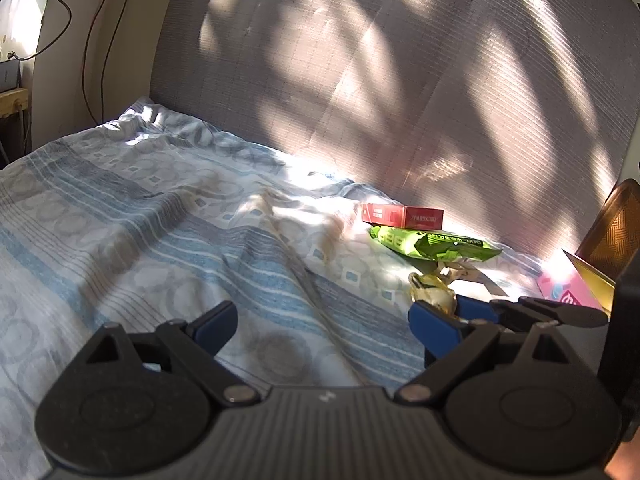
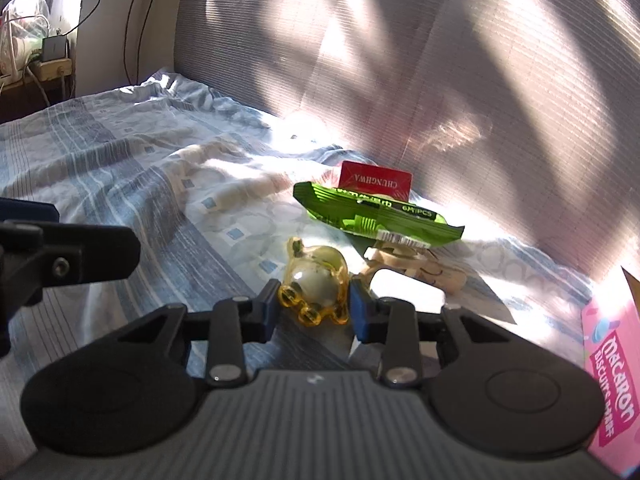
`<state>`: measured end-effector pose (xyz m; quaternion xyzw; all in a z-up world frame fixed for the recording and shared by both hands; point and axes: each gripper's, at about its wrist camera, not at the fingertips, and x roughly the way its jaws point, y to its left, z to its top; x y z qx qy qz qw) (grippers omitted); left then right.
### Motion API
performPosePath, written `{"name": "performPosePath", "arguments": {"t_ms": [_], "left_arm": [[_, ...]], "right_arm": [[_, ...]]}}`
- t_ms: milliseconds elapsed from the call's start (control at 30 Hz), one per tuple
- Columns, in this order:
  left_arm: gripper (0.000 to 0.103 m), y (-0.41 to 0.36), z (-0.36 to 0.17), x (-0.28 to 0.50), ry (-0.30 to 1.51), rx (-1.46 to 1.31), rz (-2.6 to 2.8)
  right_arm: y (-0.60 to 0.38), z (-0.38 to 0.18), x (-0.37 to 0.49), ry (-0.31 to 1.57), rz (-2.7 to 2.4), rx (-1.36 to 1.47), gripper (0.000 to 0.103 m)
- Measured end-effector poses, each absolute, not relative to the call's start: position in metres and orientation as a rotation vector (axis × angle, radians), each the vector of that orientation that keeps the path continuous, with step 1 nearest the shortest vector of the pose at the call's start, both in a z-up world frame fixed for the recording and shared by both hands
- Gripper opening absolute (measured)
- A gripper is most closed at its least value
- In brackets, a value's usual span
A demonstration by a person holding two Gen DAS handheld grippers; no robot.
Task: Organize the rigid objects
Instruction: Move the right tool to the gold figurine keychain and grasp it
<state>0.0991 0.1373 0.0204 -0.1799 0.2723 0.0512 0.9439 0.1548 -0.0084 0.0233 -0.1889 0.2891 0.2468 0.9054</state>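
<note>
Right gripper (image 2: 314,312) is clamped on the yellow translucent toy (image 2: 316,286), jaws on its two sides, long axis running away from the camera toward the green snack packet (image 2: 372,212). Red Chunghwa box (image 2: 376,184) sits just behind the packet, against the grey headboard (image 2: 440,80); pink Macaron box (image 2: 612,372) is right of the packet, so little room there. Left gripper (image 1: 324,324) is wide open, empty, left of the toy. Bedsheet (image 1: 160,220) left of the packet is free for moving.

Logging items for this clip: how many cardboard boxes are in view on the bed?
2. The red box lies by the headboard, behind the green packet. The pink Macaron box sits at the far right edge, partly cropped; others may be hidden.
</note>
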Motion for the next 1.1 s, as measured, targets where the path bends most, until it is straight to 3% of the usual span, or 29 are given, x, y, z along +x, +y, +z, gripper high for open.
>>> {"name": "performPosePath", "arguments": {"t_ms": [633, 1100], "left_arm": [[0.096, 0.111, 0.016, 0.104, 0.6, -0.298, -0.108], [0.097, 0.068, 0.011, 0.093, 0.641, -0.235, -0.501]], "right_arm": [[-0.067, 0.037, 0.04, 0.62, 0.642, -0.362, 0.036], [-0.141, 0.042, -0.012, 0.657, 0.479, -0.156, 0.036]]}}
